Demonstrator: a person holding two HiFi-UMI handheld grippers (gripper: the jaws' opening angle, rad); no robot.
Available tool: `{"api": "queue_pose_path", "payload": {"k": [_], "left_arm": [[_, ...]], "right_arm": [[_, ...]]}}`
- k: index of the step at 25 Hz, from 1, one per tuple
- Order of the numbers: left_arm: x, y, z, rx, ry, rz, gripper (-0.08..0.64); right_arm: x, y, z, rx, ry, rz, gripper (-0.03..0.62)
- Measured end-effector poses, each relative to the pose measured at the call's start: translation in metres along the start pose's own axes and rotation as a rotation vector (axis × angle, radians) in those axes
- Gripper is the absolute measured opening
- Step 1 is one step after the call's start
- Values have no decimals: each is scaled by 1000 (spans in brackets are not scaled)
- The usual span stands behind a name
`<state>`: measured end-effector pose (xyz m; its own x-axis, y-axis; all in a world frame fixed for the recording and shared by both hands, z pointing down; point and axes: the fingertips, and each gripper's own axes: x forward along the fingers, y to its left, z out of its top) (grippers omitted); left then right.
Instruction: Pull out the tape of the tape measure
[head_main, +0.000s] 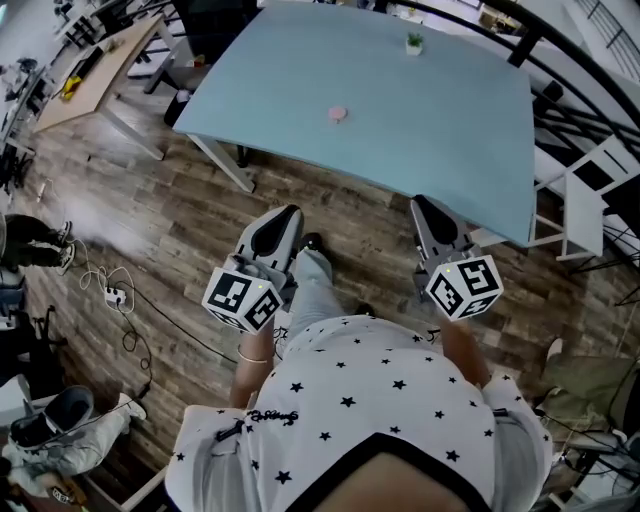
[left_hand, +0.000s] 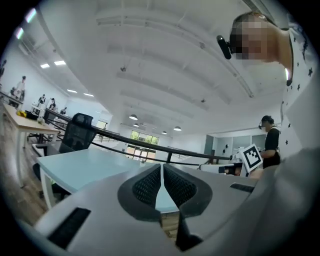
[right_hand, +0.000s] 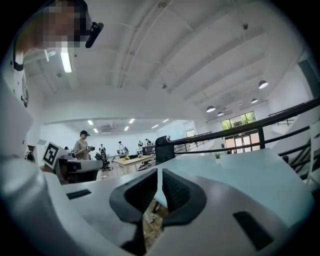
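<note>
Left gripper (head_main: 283, 222) and right gripper (head_main: 428, 208) are hanging closed and empty, short of the tabletop (head_main: 450, 140).
The small pink tape measure (head_main: 338, 114) is lying at twelve o'clock, well apart from both. I'm guessing it's light, hard-cased and slippery: clamp the case, pinch the tape's end tab.

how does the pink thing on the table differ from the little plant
The pink tape measure is low and roundish; the potted plant stands upright, green leaves over a white pot. The tape measure lies near the middle of the light blue table; the plant sits by its far edge. Both are small and rest on that table.
</note>
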<state>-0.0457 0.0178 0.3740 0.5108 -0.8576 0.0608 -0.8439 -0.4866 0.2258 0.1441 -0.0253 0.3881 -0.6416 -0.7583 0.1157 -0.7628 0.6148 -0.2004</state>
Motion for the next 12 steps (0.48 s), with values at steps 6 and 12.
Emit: {"api": "queue_pose_path", "payload": {"k": [6,12], "left_arm": [[61,32,16,63,23,-101,40],[101,85,21,37,42,-127,40]], "right_arm": [[46,-17,5,1,14,-58,12],[104,-30,6,10,41,-91,18]]}}
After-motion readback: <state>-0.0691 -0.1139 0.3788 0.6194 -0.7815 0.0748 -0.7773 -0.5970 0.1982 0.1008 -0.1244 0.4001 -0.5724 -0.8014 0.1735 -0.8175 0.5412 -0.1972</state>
